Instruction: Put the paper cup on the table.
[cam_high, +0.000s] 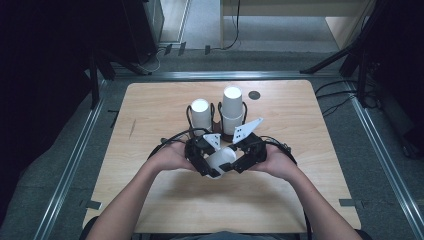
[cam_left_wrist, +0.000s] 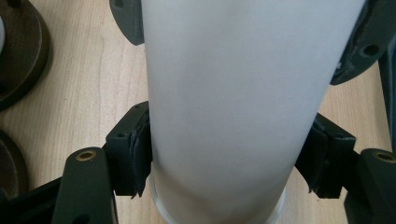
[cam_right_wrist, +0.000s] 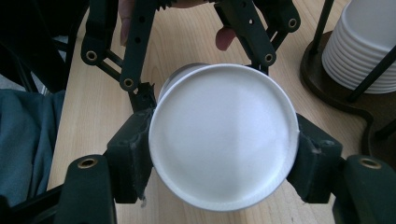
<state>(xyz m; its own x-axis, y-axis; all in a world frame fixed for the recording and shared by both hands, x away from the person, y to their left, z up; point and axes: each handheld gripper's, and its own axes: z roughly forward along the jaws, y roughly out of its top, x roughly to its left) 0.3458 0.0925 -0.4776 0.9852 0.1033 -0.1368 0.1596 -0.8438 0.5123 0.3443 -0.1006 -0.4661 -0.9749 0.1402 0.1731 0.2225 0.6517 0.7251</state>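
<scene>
From the high view, both hands meet over the middle of the table, a little toward its near edge, and between them a white paper cup lies tipped on its side, held off the wood. The left gripper clasps it from the left and the right gripper from the right. Behind them, toward the far edge, two stacks of upturned cups stand in a dark wire holder, the shorter stack on the left and the taller stack on the right. In the left gripper view, the cup's wall runs up the middle and both black pads press on its sides just above the rim. In the right gripper view, the cup's flat round bottom faces the camera, and the jaws are clamped on its two sides; the left gripper reaches in from above and grips the same cup farther along, and the holder's stacked cups sit at the upper right.
</scene>
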